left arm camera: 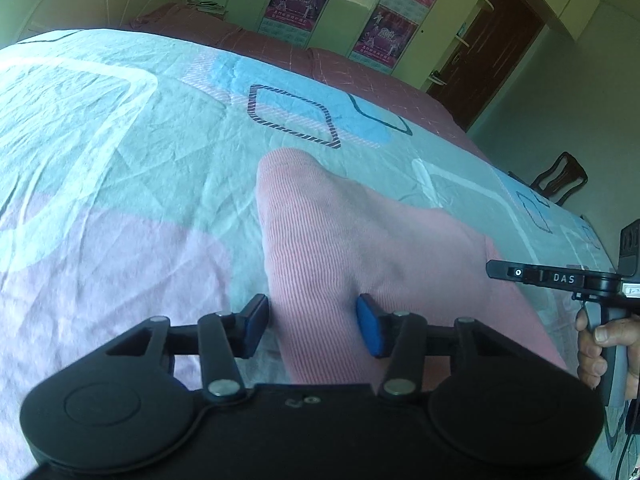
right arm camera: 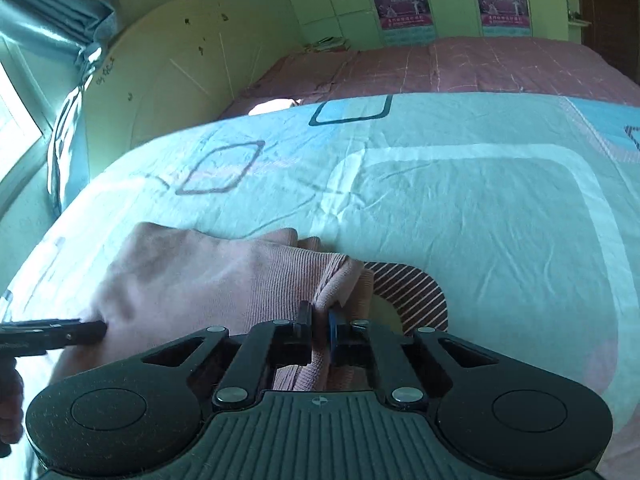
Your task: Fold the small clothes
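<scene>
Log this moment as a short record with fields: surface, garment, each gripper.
surface: bed with a patterned sheet, pale blue, white and pink
garment: pink ribbed garment, lying bunched on the sheet
left gripper: jaws apart, a fold of the garment between the pads; contact unclear
right gripper: jaws closed, pinching the garment's edge
hand: fingers wrapped round the right gripper's handle
background: cupboard doors with posters
</scene>
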{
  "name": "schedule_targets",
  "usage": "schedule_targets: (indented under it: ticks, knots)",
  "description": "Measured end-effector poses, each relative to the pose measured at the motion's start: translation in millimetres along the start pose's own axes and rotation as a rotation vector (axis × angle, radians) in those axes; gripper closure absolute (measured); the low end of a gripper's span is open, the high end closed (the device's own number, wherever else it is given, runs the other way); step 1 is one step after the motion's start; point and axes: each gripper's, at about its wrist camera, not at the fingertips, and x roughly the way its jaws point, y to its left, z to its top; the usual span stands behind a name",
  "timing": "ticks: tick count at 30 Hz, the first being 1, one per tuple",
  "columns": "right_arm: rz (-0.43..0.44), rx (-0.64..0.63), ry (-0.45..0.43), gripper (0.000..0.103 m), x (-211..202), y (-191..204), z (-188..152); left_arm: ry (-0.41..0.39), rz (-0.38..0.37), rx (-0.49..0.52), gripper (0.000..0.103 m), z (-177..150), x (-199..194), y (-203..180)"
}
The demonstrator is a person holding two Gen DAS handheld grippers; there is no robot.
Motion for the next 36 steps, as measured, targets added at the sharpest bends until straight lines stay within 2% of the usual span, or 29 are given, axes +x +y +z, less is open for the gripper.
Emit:
schedule_targets:
  ticks: [5,8,10,13,15,18,20,23,27,29,32,34,36]
  knots:
    - [-0.005,0.029,-0.014,0.096,-8,-3,-3,-0.003,0.019,0.016,0.05,6,-8,0]
    - [-0.058,-0.016,-0.12,0.095,-30,10,2,-0.092,0.047,0.083,0.05,19,-23,-10]
    - [-0.067,-0.072,-0.143,0.095,-30,21,9,-0.091,0.07,0.099,0.052,35,-15,-13]
    - [-0.045,-0.106,-0.095,0.096,-13,31,17,-0.033,0.121,0.101,0.051,51,12,-12]
    - [-0.12,-0.145,-0.006,0.096,8,31,15,0.024,0.154,0.08,0.05,52,31,-5]
    - [-0.11,-0.123,0.001,0.096,8,24,13,0.011,0.144,0.037,0.051,50,25,0]
    - [-0.111,-0.123,-0.033,0.095,-9,25,11,-0.031,0.114,0.055,0.053,42,3,-6]
    - [-0.04,-0.142,-0.046,0.095,-33,35,0,-0.051,0.061,0.089,0.053,21,-23,-21]
    - [-0.02,-0.249,-0.015,0.095,-47,57,-25,-0.035,0.114,0.188,0.057,-11,-36,-44]
    - [-0.065,-0.328,0.026,0.096,-41,63,-40,-0.03,0.156,0.236,0.056,-21,-36,-49]
    - [-0.15,-0.37,0.039,0.096,-33,57,-53,-0.023,0.149,0.18,0.056,-24,-32,-42]
    - [-0.129,-0.315,0.041,0.095,-33,50,-51,-0.022,0.16,0.172,0.055,-25,-29,-41]
    - [-0.132,-0.296,0.034,0.095,-39,52,-50,-0.025,0.166,0.15,0.059,-25,-36,-44]
